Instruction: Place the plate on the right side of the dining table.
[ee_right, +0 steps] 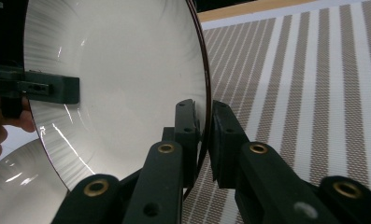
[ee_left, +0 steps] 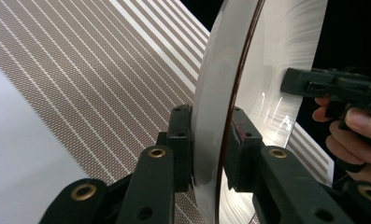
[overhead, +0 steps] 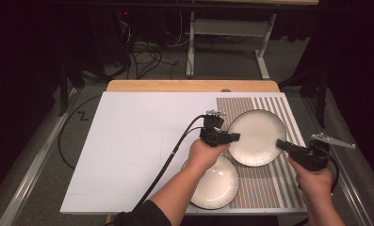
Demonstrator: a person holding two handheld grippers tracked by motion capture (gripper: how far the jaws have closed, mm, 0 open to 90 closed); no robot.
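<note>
A cream plate with a dark rim (overhead: 257,136) sits over the striped placemat (overhead: 293,117), gripped from both sides. My left gripper (overhead: 234,137) is shut on its left rim. In the left gripper view the jaws (ee_left: 211,140) pinch the plate's edge (ee_left: 267,56). My right gripper (overhead: 281,143) is shut on the right rim. The right gripper view shows its jaws (ee_right: 204,135) clamping the rim of the plate (ee_right: 127,70). Each gripper view also catches the opposite gripper, the right one (ee_left: 323,86) and the left one (ee_right: 43,88), across the plate.
A second cream plate (overhead: 217,183) lies near the front edge under my left wrist, also seen low in the right gripper view (ee_right: 15,182). The white board (overhead: 137,141) stretches to the left. A wooden strip (overhead: 189,85) runs along the far edge.
</note>
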